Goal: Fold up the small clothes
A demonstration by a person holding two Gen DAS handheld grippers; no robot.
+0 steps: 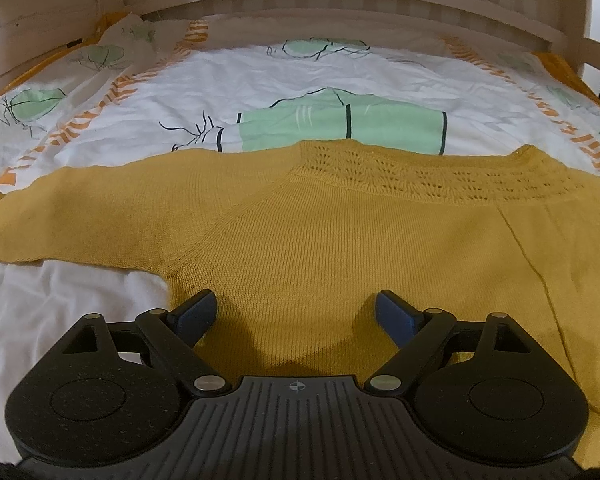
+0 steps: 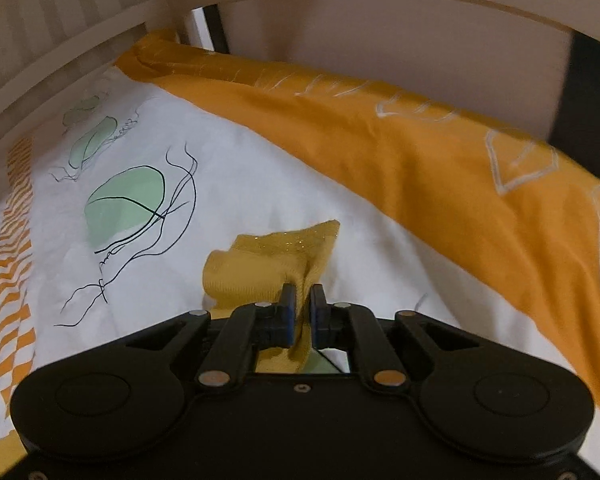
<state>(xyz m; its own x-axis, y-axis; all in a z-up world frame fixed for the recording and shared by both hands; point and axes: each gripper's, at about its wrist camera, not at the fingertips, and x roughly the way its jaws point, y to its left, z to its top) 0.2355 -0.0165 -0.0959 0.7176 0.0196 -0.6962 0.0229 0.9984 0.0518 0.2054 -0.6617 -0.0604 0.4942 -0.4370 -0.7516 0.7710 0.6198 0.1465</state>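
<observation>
A mustard-yellow knit sweater point(image 1: 340, 240) lies flat on the bed, its lace-patterned collar point(image 1: 432, 172) toward the headboard and one sleeve point(image 1: 60, 220) stretched out to the left. My left gripper point(image 1: 296, 312) is open and hovers over the sweater's body near the left armpit, holding nothing. In the right wrist view my right gripper point(image 2: 303, 304) is shut on a bunched piece of the yellow sweater point(image 2: 268, 268), with a glittery hem, lifted a little off the duvet.
The bed is covered by a white duvet point(image 1: 220, 80) with green and orange prints. A wooden slatted headboard point(image 1: 340, 4) stands behind it. An orange pillow or bolster point(image 2: 420, 152) lies along the right edge. A wooden rail point(image 2: 60, 72) runs at the left.
</observation>
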